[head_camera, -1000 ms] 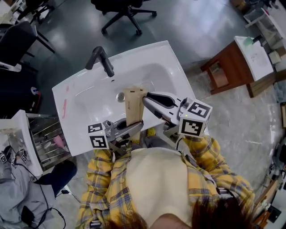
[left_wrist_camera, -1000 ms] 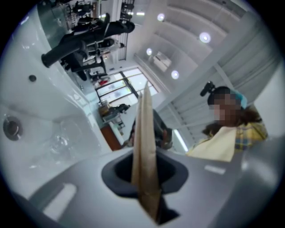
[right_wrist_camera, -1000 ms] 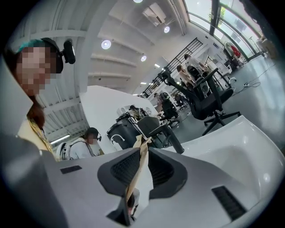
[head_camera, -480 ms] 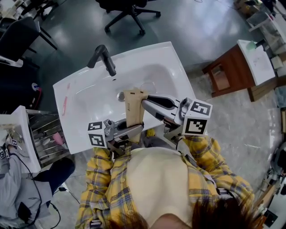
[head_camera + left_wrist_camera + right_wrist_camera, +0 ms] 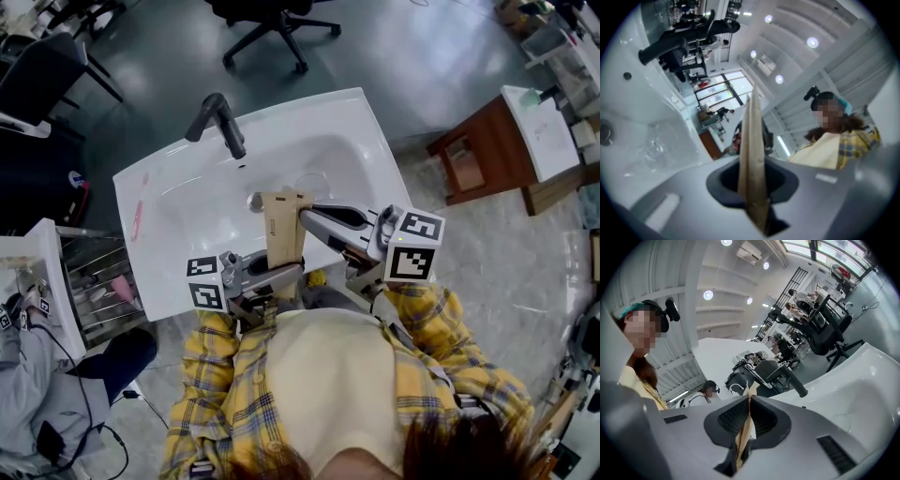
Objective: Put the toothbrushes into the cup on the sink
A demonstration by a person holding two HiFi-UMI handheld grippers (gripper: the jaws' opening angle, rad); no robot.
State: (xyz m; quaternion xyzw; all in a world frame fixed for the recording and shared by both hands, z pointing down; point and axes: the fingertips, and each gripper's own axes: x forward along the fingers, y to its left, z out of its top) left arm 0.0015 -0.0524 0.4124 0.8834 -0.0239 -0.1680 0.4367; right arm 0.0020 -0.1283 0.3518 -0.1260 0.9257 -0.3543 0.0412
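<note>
The left gripper (image 5: 284,273) and right gripper (image 5: 306,215) both pinch a flat cardboard packet (image 5: 280,230) over the sink's (image 5: 178,202) front edge. Its contents are hidden.

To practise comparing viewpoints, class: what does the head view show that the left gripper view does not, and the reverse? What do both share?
Head view only: the pink toothbrush lying on the left rim of the white sink. Left gripper view only: the round ceiling lights. Both: the black faucet, the sink and the brown cardboard packet.
</note>
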